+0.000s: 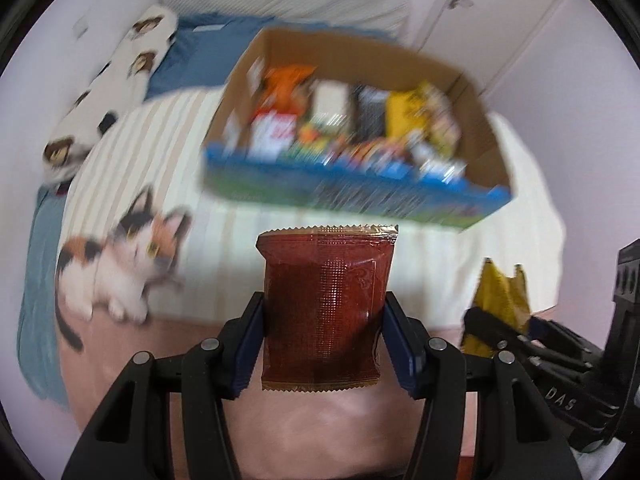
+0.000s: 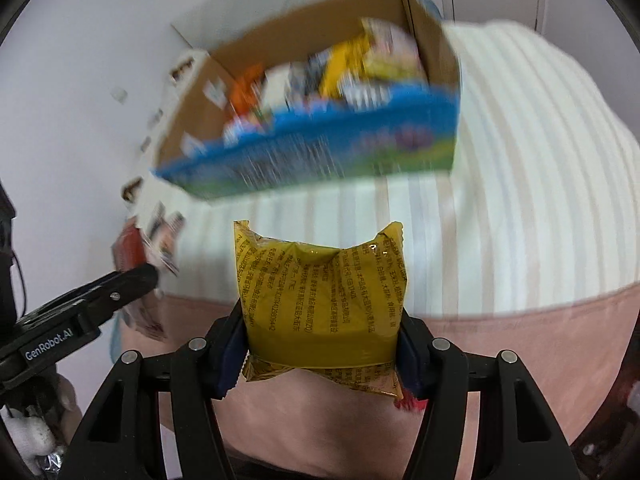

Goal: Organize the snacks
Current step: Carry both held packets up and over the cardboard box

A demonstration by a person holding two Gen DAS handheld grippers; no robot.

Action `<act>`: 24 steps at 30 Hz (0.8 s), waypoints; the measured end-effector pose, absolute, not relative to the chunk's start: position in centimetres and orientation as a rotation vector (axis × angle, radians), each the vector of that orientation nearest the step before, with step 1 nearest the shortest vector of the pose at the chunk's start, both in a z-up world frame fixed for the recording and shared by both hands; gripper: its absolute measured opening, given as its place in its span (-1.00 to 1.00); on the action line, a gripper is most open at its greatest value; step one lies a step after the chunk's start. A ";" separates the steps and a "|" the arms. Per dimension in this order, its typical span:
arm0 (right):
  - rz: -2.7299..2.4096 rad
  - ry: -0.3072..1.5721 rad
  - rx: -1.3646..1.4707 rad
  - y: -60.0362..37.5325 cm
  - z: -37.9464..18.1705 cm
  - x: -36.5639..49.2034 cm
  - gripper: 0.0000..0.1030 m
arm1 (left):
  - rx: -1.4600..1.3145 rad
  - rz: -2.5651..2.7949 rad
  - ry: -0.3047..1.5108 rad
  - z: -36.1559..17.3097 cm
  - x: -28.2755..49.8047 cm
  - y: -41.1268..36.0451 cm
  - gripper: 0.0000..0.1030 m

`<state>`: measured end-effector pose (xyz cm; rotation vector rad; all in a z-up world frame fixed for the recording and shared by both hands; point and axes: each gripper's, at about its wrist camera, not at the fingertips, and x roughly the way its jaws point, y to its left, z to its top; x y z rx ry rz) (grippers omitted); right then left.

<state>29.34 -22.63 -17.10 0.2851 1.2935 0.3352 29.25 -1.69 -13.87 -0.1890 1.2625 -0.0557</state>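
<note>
Left wrist view: red packet [image 1: 326, 308] between left claw [image 1: 324, 344] fingers.

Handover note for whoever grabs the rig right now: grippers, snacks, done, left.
Left gripper: shut on the red-brown packet, held upright.
Right gripper: shut on the yellow packet.
Cardboard box sits ahead on the striped bed cover, already holding many snacks.
Done: both packets picked up.
Left: probably carry both to the box and release them inside.
</note>
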 end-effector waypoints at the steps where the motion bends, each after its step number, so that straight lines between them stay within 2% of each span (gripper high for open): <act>1: 0.341 1.278 0.291 -22.5 -16.2 30.2 0.25 | -0.188 -0.068 1.248 -12.9 30.3 -2.1 0.04; 7: 0.356 1.195 0.293 -23.5 -11.2 36.3 0.25 | -0.176 -0.119 1.234 -10.6 38.6 -3.4 0.04; 13: 0.333 1.205 0.223 -23.1 -9.7 45.8 0.26 | -0.150 -0.109 1.328 -12.5 48.1 -2.8 0.04; 19: 0.290 1.280 0.165 -21.2 -12.4 54.2 0.26 | -0.187 -0.079 1.464 -17.0 55.6 -1.7 0.04; 24: 0.269 1.342 0.152 -20.3 -15.3 58.5 0.26 | -0.165 -0.070 1.514 -19.5 58.9 -1.8 0.04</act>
